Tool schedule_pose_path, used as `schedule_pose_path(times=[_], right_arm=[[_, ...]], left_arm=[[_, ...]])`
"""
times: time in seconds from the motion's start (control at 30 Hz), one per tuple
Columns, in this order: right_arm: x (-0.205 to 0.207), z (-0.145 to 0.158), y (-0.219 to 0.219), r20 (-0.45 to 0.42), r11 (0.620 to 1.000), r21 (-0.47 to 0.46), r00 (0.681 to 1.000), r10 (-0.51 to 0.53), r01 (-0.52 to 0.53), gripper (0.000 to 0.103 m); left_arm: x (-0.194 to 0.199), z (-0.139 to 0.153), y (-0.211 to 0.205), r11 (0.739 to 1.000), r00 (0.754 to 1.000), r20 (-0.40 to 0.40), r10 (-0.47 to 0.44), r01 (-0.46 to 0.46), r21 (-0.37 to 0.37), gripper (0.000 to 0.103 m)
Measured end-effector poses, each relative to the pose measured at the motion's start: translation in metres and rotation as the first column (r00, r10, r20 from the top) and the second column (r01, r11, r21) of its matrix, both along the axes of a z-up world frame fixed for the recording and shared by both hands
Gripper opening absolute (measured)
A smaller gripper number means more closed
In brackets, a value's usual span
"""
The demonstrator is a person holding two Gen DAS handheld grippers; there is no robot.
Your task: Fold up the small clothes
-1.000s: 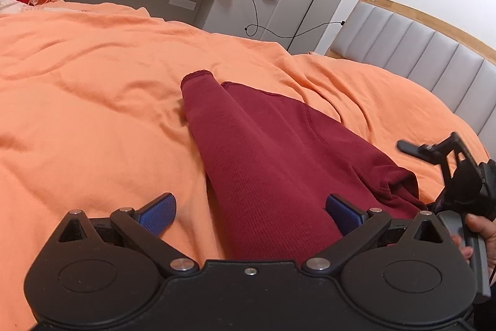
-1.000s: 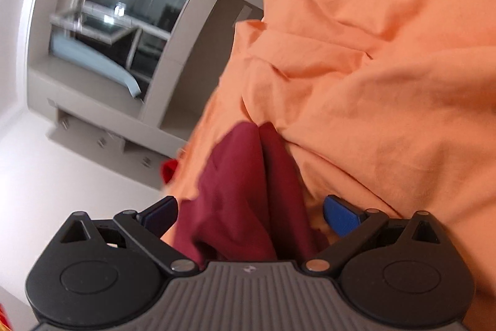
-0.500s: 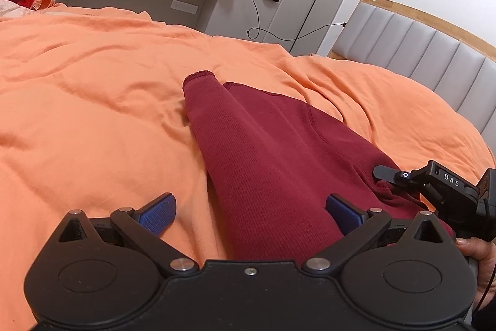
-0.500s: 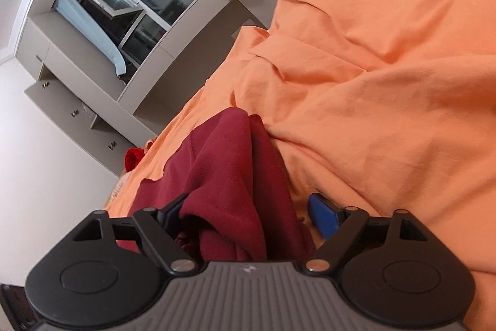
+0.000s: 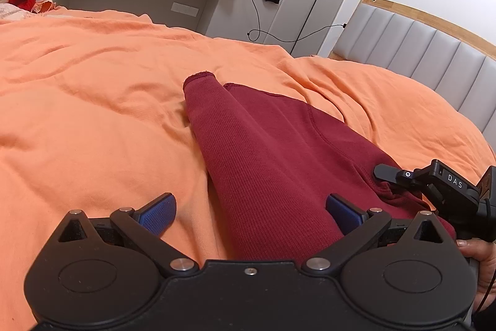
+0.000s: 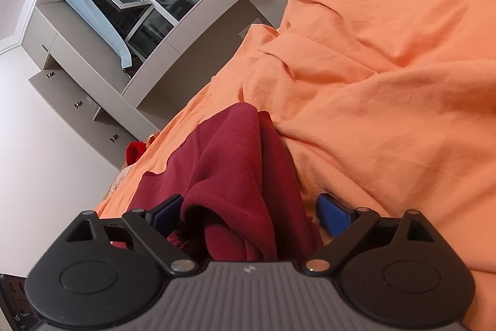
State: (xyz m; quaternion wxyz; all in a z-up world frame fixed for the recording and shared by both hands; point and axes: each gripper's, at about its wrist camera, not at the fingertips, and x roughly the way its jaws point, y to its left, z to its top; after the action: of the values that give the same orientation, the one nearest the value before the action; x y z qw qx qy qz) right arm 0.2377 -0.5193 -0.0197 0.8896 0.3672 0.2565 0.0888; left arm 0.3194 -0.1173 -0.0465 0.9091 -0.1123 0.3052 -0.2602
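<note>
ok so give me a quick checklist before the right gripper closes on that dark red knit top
1. Right gripper jaws apart: ok; they have just been opening.
2. Dark red knit top bunched between its fingers: ok.
3. Pads pressing the cloth: not ok; the blue pad on the bedding side stands clear.
4. Left gripper open, over the folded sleeve: ok.
5. Orange bedsheet out of the right jaws: cannot tell.
6. Top lying flat: not ok, rumpled at the near end.
</note>
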Motion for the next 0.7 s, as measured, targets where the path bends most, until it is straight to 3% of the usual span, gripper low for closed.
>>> schedule_pose_path(times=[0.5, 0.7], right_arm=[[0.0007, 0.0001, 0.0005, 0.009, 1.000, 0.002, 1.000, 0.010, -0.010, 0.099], [-0.0040, -0.0005, -0.0056, -0.005, 0.997, 0.046, 0.998, -0.063, 0.064, 0.084]], left_arm=[[-0.0003, -0.0002, -0.0004, 1.000, 1.000, 0.000, 0.000, 0.000, 0.000, 0.103], [0.0004, -0.0005, -0.0002, 1.000, 1.000, -0.001, 0.000, 0.000, 0.001, 0.103]])
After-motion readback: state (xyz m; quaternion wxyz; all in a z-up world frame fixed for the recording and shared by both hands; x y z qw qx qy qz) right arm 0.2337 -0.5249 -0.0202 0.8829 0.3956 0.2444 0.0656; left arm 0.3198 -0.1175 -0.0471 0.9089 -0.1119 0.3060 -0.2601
